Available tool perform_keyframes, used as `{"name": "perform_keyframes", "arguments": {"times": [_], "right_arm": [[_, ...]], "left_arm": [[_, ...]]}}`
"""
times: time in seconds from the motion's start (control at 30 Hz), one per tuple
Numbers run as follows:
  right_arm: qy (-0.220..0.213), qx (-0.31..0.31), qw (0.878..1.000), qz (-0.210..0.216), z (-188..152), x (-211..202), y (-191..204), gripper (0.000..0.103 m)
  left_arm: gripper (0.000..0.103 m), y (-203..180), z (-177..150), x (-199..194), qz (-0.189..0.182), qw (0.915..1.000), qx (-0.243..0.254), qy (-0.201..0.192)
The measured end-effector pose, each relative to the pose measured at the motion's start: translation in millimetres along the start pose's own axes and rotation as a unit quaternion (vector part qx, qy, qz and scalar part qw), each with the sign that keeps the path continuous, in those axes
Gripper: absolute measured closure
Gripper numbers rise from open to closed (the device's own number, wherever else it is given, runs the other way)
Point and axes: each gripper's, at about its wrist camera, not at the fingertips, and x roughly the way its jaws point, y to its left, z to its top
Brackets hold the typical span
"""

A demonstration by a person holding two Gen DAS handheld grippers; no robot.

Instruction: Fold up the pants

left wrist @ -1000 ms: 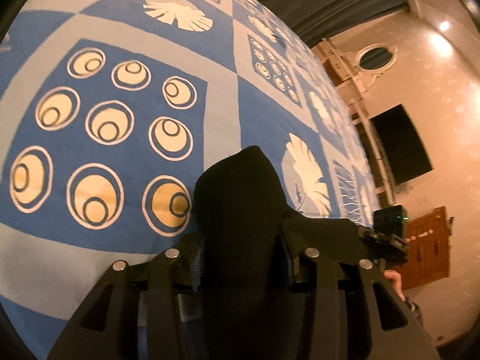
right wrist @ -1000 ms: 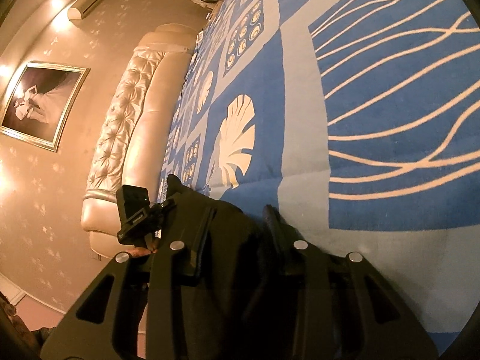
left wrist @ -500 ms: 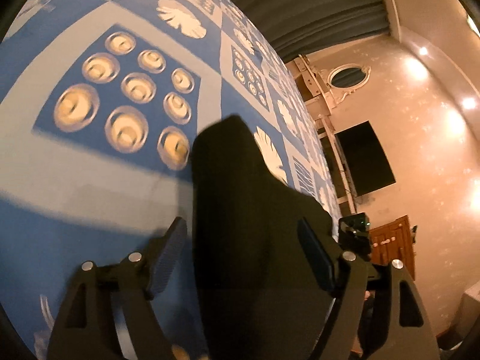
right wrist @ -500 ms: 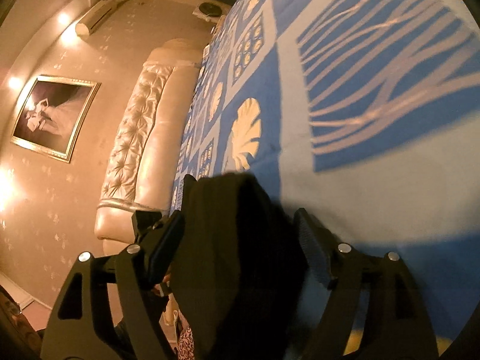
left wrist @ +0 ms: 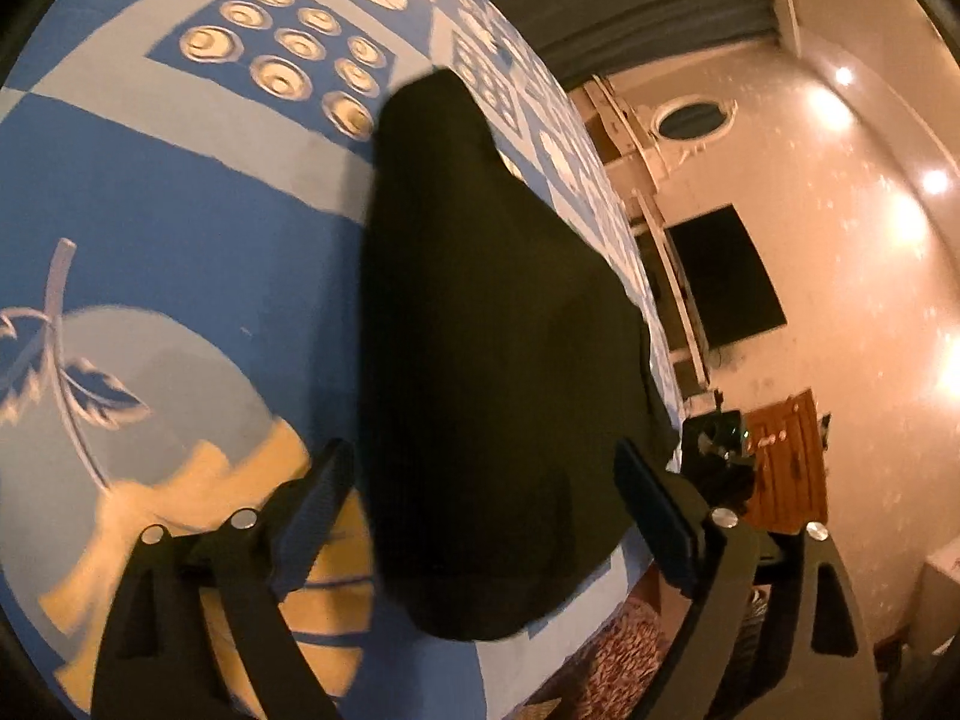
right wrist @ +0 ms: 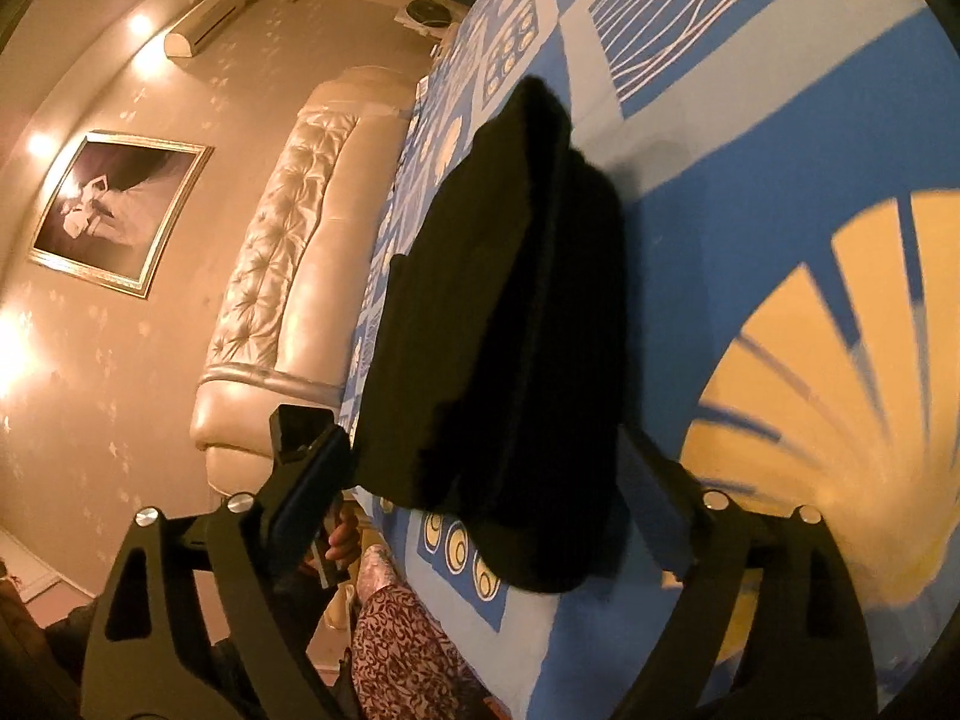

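The black pants [left wrist: 480,360] lie folded in a long narrow pile on the blue patterned bedspread [left wrist: 180,210]. My left gripper [left wrist: 486,510] is open, its fingers on either side of the pile's near end, holding nothing. In the right wrist view the same pants [right wrist: 510,312] lie on the bedspread [right wrist: 750,150], a folded layer showing along the middle. My right gripper [right wrist: 498,498] is open too, its fingers apart at the near end of the pile. The right gripper's camera block [left wrist: 717,441] shows past the pants in the left wrist view.
A cream tufted headboard [right wrist: 282,276] stands along the far side of the bed. A framed picture [right wrist: 114,210] hangs on the wall. A dark screen [left wrist: 723,273] and a wooden cabinet [left wrist: 786,456] are beyond the bed's other side. Patterned red cloth [right wrist: 408,648] is by the bed's near edge.
Both grippers were shut on the black pants, then opened and let go. They have drawn back from the pile, so more of the pants and bedspread shows.
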Motion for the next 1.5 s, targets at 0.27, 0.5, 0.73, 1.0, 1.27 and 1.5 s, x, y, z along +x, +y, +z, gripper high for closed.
{"name": "perform_keyframes", "arguments": {"times": [0.27,0.5,0.73,1.0,1.27,1.5], "right_arm": [[0.012,-0.004,0.999,-0.032,-12.1,8.0,6.5,0.031],[0.010,0.002,0.999,-0.046,-16.3,9.9,-0.6,0.060],[0.018,-0.006,0.999,-0.041,-14.7,8.7,1.8,0.069],[0.022,-0.023,0.998,-0.052,-8.2,6.3,8.7,0.072],[0.024,-0.036,0.998,-0.054,-1.8,1.3,13.2,0.072],[0.031,-0.019,0.998,-0.047,-4.4,6.7,0.1,0.072]], "left_arm": [[0.012,-11.0,-7.0,13.3,0.016,0.9993,0.028,-0.019],[0.023,-11.6,-4.2,17.3,0.020,0.9997,-0.001,-0.012],[0.061,-10.9,-9.2,20.3,0.035,0.9993,0.002,-0.015],[0.063,-17.3,-12.8,21.4,0.048,0.9984,0.026,-0.018],[0.063,-19.6,-18.2,23.9,0.050,0.9981,0.030,-0.019],[0.063,-13.6,-18.2,24.6,0.045,0.9983,0.032,-0.020]]}}
